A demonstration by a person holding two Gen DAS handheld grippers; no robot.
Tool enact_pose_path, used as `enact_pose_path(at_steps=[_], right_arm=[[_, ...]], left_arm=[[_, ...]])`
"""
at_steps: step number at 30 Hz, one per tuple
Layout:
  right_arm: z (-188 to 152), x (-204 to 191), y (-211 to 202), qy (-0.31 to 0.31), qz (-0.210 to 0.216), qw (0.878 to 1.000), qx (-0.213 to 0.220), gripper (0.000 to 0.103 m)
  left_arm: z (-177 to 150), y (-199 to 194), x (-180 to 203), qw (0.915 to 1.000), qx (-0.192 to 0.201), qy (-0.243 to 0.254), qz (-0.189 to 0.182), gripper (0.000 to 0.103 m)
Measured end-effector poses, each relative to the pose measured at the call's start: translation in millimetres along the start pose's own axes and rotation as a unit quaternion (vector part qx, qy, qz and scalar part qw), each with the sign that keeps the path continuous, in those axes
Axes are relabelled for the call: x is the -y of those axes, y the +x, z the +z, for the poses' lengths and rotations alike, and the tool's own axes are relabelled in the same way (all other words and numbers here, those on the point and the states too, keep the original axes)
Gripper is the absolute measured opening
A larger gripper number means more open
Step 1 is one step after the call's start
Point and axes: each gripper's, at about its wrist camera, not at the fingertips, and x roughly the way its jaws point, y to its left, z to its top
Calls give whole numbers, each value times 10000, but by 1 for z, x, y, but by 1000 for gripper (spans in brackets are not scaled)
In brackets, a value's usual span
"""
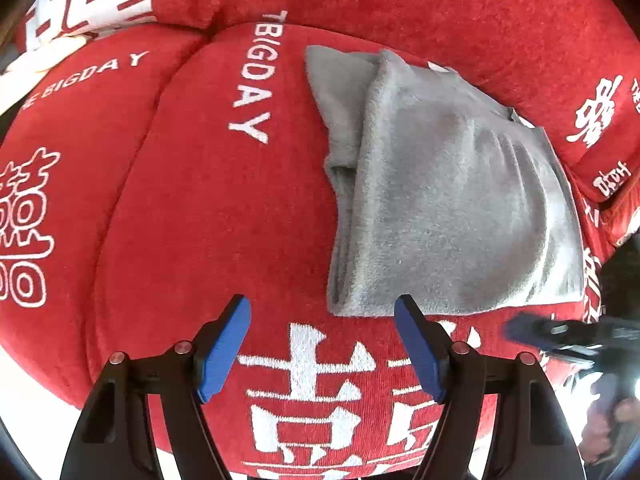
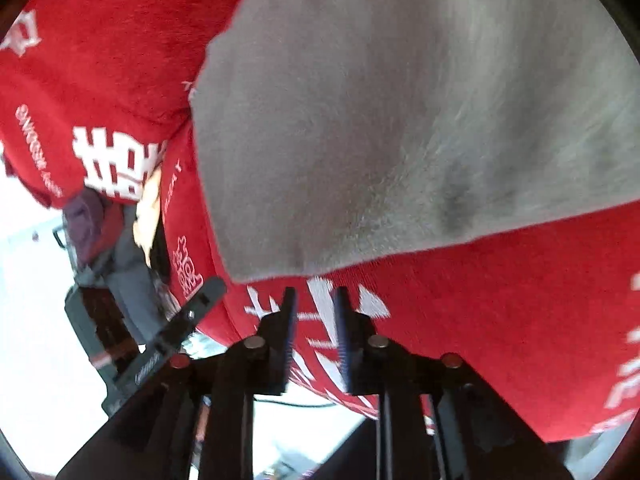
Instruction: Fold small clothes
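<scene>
Grey garment [image 1: 452, 196]: folded into a compact stack, lying right of centre on the red cushion [image 1: 224, 220]. Left gripper [image 1: 322, 346]: jaws wide, empty, near its edge. Right gripper [image 2: 316, 320]: jaws partly apart, empty. Fold appears largely done; only tidying likely remains.

Left gripper [image 1: 322, 346] black arms, blue pads [image 1: 222, 350], silver round screws

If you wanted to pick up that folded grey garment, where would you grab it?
Probably the near-left corner of the folded grey garment, coming from the front edge beside the left gripper. There the stacked layers end together on the red cover, so one pinch could catch them all.
</scene>
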Motion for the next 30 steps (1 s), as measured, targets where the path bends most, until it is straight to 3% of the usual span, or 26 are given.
enact_pose_path(at_steps=[3, 6, 9, 13, 14, 16, 17, 23, 26, 30], right_arm=[[10, 7, -47, -258, -315, 9976, 559, 35], [32, 32, -87, -44, -721, 9911, 1114, 35], [52, 64, -107, 318, -1005, 9853, 1344, 35], [60, 102, -124, 781, -1556, 9744, 1424, 36], [57, 107, -131, 939, -1438, 9729, 1548, 38], [50, 105, -140, 1061, -1439, 9694, 1682, 53], [46, 102, -142, 1016, -1424, 9701, 1685, 60], [22, 50, -130, 96, -1668, 9798, 1100, 62], [7, 15, -119, -382, -1736, 9800, 889, 74], [-6, -23, -111, -775, -1716, 9795, 718, 76]], left_arm=[[0, 3, 6, 9996, 0, 55, 292, 75], [-1, 12, 6, 9982, -123, 100, 574, 75], [-2, 18, 9, 9966, -212, 26, 791, 75], [-2, 15, 16, 9963, -248, -84, 817, 75], [-3, 13, 17, 9963, -247, -92, 823, 75], [-3, 4, 23, 9957, -235, -59, 895, 75], [-2, 0, 25, 9955, -231, -31, 922, 75], [-1, -47, 43, 9976, 73, 100, 674, 75], [3, -65, 50, 9982, 166, 187, 545, 75], [3, -83, 54, 9988, 170, 95, 440, 75]])
